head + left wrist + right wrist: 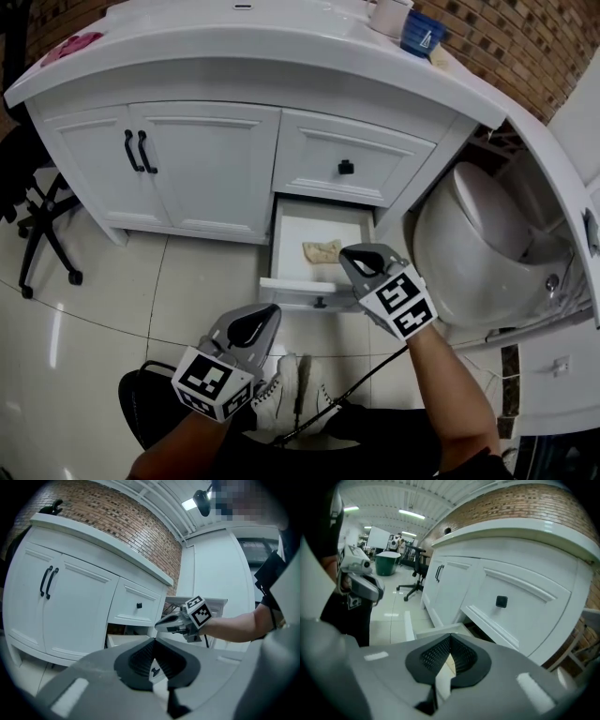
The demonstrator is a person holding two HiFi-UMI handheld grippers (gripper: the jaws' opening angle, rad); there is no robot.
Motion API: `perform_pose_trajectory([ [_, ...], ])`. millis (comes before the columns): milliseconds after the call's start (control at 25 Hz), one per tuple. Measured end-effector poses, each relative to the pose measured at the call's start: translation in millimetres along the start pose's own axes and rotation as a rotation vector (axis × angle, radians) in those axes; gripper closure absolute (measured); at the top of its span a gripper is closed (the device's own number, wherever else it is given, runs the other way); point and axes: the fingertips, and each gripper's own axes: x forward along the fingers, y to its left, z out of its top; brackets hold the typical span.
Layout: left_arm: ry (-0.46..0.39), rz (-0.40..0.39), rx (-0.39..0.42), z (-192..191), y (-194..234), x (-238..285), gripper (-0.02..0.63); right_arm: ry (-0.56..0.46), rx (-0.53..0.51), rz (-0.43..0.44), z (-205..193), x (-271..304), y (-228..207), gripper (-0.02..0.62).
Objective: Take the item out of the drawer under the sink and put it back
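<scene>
Tiles (94, 309), pale and glossy, run under a white vanity (202, 169) set against a red brick wall (525, 42), in a room lit by ceiling strip lights. At far left stands one black office chair (42, 230). One pink object (73, 44) lies at the left end of the countertop (234, 42). Below it are two cabinet doors, each with one black bar handle (136, 151). To their right come two drawers: the upper drawer (352, 157), with one black knob, is shut, and the lower drawer (283, 236) is pulled out. One tan, crumpled item (322, 250) lies on the drawer's floor, in its right half and nearer the front panel than the back. Two cups stand at the countertop's back right corner, one white cup (388, 15) and one blue cup (422, 31). One white toilet (478, 248) sits right of the vanity.

Two hand-held grippers are in the air before the cabinet. The left gripper (267, 314) (154, 639) is over the floor, short of the drawer's front panel, its fingers tip to tip with nothing between them. The right gripper (349, 255) (450, 635) is over the drawer's front right corner, just beside the item; its fingers are likewise pressed together and carry nothing. Whether it touches the item cannot be told.
</scene>
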Motion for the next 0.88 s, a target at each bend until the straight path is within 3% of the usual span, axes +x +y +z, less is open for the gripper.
perform_pose_trajectory([
  [240,-0.003,0.011,0.009,3,-1,1,0.600,-0.232,0.370,-0.008,2,-52,13,0.588],
  [360,-0.007,0.011,0.014,5,-2,2,0.600,-0.314,0.498,-0.035,-1,-73,14,0.588],
  [520,-0.019,0.005,0.005,7,-4,3,0.600,-0.354,0.545,-0.068,-9,-89,26,0.588],
  [880,-0.020,0.002,0.023,5,-8,4,0.600,-0.308,0.546,-0.095,-40,-88,45,0.588],
])
